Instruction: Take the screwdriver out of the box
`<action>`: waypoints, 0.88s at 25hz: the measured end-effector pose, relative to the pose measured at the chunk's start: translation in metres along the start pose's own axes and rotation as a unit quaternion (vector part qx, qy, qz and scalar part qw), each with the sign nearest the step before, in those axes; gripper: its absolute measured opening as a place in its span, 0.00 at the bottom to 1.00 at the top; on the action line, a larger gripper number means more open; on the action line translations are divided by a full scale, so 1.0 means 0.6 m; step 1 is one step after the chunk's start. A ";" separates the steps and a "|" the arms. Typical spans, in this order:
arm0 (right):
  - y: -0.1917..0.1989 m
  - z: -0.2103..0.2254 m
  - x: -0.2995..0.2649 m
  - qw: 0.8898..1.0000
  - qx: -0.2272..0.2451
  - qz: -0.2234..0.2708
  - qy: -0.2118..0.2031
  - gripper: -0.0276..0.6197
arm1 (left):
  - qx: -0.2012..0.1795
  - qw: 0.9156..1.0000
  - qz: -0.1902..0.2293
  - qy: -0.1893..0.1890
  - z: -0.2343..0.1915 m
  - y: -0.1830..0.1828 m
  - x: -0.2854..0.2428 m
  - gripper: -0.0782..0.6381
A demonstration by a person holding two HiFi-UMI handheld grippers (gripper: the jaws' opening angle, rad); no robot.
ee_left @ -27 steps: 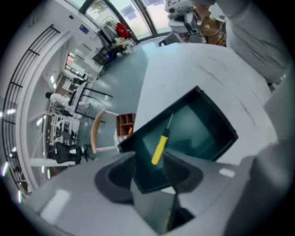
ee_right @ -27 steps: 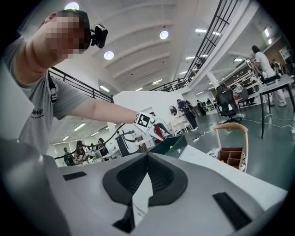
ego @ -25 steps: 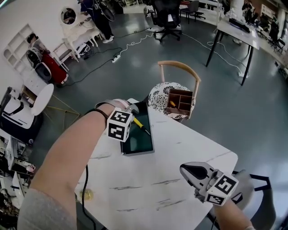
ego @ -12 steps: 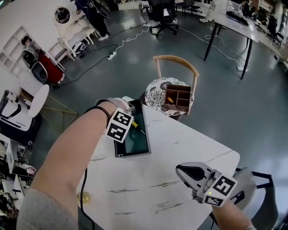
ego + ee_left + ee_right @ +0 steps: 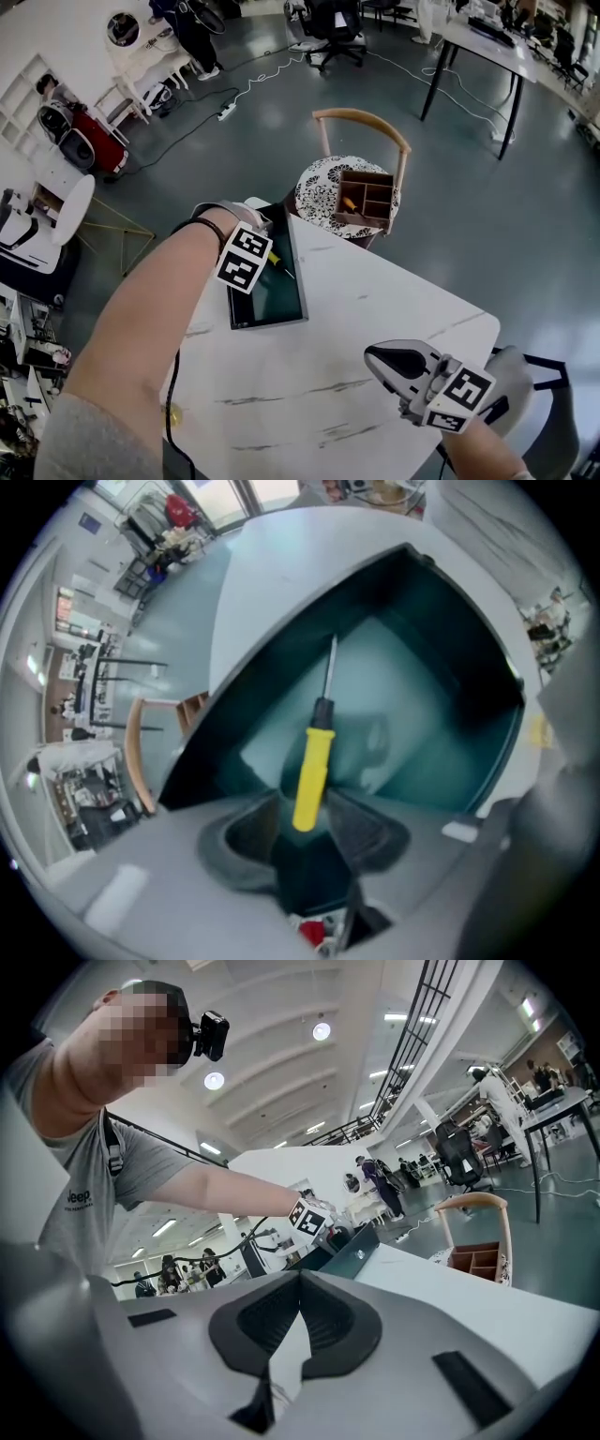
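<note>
As the left gripper point(image 5: 309, 810) is reaching steeply down into the dark teal box point(image 5: 281, 311) at the far edge of the white marble table point(image 5: 375, 309), its jaws have just been closing around the yellow handle of the screwdriver point(image 5: 314, 757). The tool is lying on the box floor, tip pointing away, and the pads are not yet pressing on it. The right gripper point(image 5: 300, 1277) is hovering over the table's near side, jaws together, holding nothing.
</note>
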State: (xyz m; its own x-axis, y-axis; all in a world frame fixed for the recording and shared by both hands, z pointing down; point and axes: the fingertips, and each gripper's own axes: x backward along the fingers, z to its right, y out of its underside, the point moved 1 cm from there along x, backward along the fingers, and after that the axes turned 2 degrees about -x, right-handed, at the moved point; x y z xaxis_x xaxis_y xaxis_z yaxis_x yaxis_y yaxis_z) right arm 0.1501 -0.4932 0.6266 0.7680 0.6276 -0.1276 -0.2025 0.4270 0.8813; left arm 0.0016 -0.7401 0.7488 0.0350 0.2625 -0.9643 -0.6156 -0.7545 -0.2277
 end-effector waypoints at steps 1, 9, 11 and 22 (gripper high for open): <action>0.001 0.002 0.001 1.000 0.000 0.000 0.001 0.05 | 0.003 1.000 0.002 0.010 0.003 0.001 0.000 0.33; 0.017 -0.005 0.007 1.000 -0.015 -0.006 0.002 0.05 | 0.004 1.000 -0.015 0.010 0.018 0.011 0.009 0.21; 0.015 -0.008 0.011 1.000 -0.013 -0.007 0.003 0.05 | 0.012 1.000 -0.022 -0.005 0.012 0.020 0.021 0.21; -0.028 -0.052 0.033 1.000 0.008 0.001 -0.003 0.05 | 0.037 0.997 -0.054 -0.048 0.014 0.049 0.137 0.20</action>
State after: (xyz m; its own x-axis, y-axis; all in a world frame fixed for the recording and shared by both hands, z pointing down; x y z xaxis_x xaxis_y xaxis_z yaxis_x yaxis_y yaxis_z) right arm 0.1496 -0.4675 0.5952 0.7719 0.6236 -0.1235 -0.1934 0.4154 0.8888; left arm -0.0201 -0.7359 0.6638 0.0304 0.3994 -0.9163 -0.6686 -0.6733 -0.3156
